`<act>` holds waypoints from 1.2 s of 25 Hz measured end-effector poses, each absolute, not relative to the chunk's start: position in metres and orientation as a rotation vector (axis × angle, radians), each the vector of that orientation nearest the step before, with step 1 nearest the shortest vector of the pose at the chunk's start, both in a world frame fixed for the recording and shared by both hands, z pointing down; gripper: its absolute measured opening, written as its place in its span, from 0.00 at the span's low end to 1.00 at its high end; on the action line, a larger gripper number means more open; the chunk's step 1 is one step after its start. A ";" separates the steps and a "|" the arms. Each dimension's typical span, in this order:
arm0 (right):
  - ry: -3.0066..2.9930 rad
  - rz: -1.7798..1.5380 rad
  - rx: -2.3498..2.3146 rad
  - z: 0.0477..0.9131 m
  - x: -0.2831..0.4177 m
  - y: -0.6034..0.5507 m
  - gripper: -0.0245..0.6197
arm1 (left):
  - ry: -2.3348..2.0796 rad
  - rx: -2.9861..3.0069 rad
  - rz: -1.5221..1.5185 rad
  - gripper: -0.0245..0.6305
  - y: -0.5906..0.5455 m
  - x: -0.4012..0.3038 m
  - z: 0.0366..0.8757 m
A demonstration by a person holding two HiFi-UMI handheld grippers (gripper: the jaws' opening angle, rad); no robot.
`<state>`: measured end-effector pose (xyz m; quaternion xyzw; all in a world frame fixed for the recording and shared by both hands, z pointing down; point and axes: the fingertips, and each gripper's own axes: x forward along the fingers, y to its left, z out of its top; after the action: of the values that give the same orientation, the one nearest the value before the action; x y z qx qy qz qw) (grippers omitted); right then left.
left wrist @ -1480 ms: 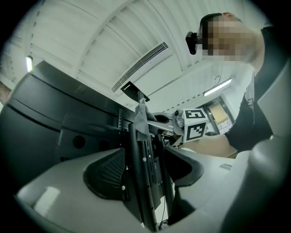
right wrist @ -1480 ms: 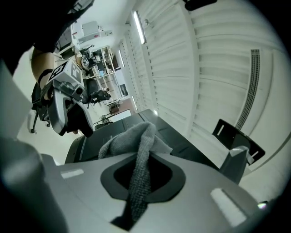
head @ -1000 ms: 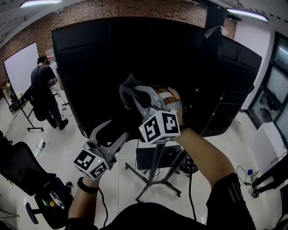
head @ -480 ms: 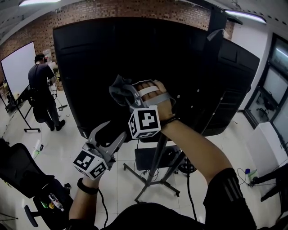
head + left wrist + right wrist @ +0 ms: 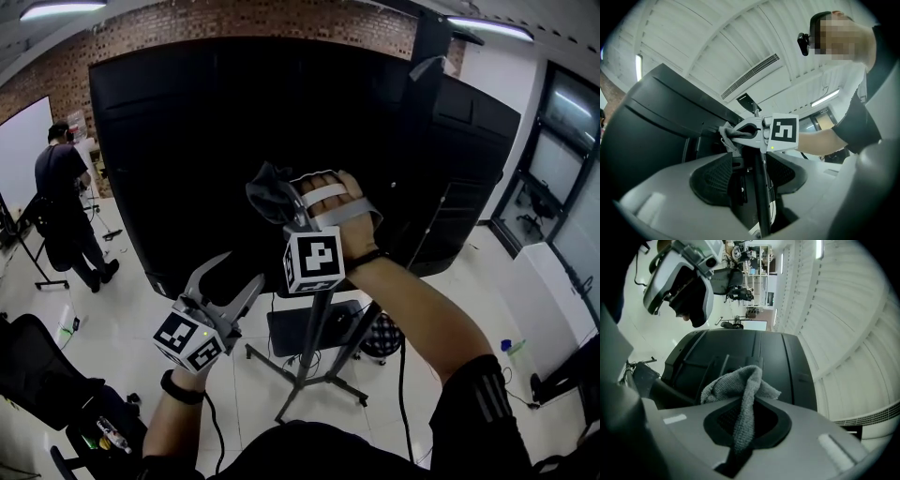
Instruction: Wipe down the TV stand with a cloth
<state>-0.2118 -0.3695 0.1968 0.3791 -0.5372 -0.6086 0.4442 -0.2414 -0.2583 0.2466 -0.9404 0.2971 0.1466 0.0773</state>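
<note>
At the far left a person (image 5: 58, 202) in dark clothes stands beside a whiteboard (image 5: 21, 141), and near the lower left corner there is a black office chair (image 5: 37, 370) on the white tiled floor (image 5: 122, 309). Next comes the left gripper (image 5: 242, 270), held low and near the body, well apart from the screen; its two jaws are pressed together and there is nothing between them. Behind it, and filling the middle of the scene, rises the big black back of the TV (image 5: 206, 122), with a brick wall (image 5: 234, 19) at the far side above it. A little to the right of the left gripper, and higher, the right gripper (image 5: 286, 206) is raised by the right hand (image 5: 342, 211) toward this black back. Its jaws are pinching a grey cloth (image 5: 270, 187), which bunches out beyond the tips; the right gripper view shows one fold of it running down between the pads. The cloth is up at the TV's back, but I cannot tell if it really touches the surface. The TV stand (image 5: 311, 342) is directly below the right gripper: a grey metal pole that goes down to spread legs on the floor, with a flat black shelf (image 5: 286, 330) low on it. Further right a second dark panel (image 5: 473, 159) stands at an angle, and at the far right there are dark windows (image 5: 567, 150) and a white cabinet (image 5: 553, 291).
</note>
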 end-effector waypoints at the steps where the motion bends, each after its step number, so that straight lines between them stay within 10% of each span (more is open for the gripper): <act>1: -1.306 -1.500 0.946 0.197 -0.205 -0.370 0.06 | 0.876 -2.821 0.443 0.42 -0.258 -0.238 0.246; 30: -1.385 -1.530 0.784 0.258 -0.284 -0.370 0.06 | 1.046 -2.811 0.376 0.47 -0.263 -0.290 0.276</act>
<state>-0.2843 -0.3695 0.2583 0.3172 -0.5601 -0.6187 0.4504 -0.2903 -0.2633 0.2759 -0.9284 0.3453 0.1240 0.0594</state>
